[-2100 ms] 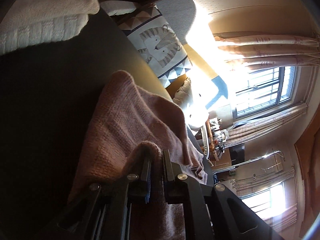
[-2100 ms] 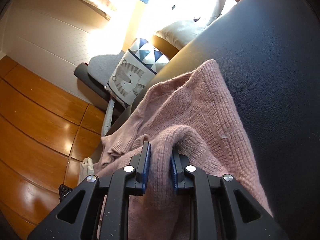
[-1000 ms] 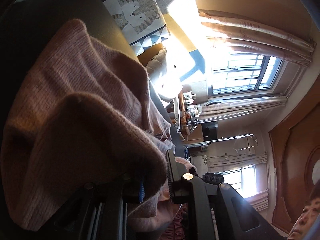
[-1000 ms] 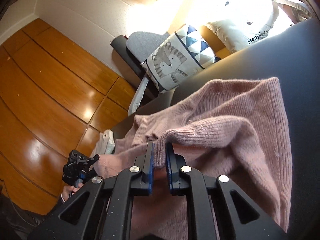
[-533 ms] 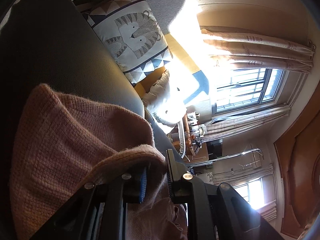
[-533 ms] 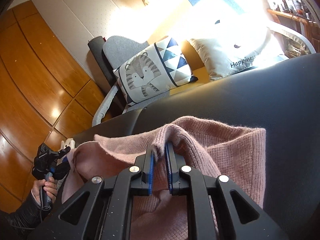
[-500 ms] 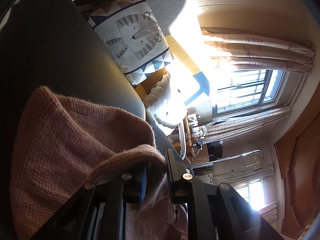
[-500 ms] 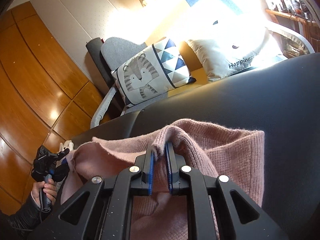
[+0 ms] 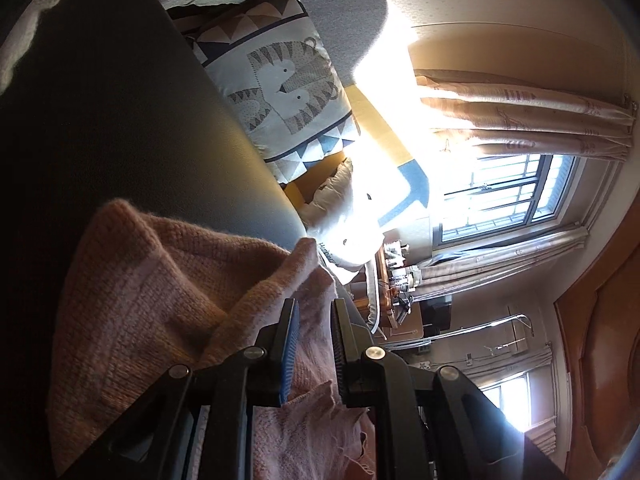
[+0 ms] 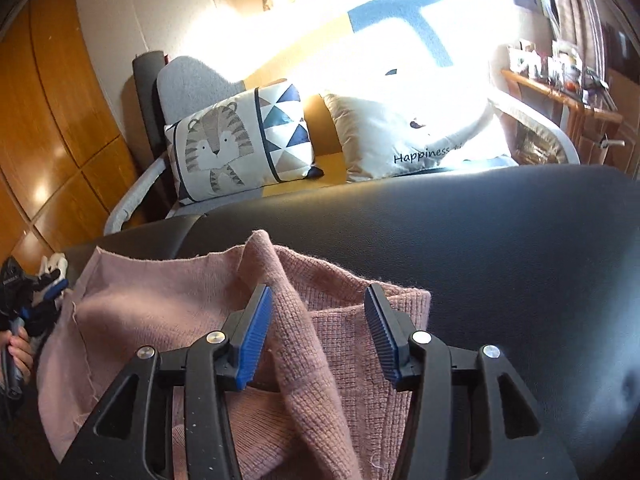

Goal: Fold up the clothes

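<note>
Both my grippers have let go: right gripper (image 10: 318, 320) spread wide, left gripper (image 9: 314, 322) parted, pink sweater (image 10: 192, 320) slack beneath them.

Both grippers, clamped on the pink knitted sweater (image 10: 332, 332) half a second earlier, now stand parted: right gripper (image 10: 318, 302) wide, left gripper (image 9: 314, 308) narrowly, the knit lying released.

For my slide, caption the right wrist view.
Right gripper open above a rumpled pink sweater on a black surface.
</note>
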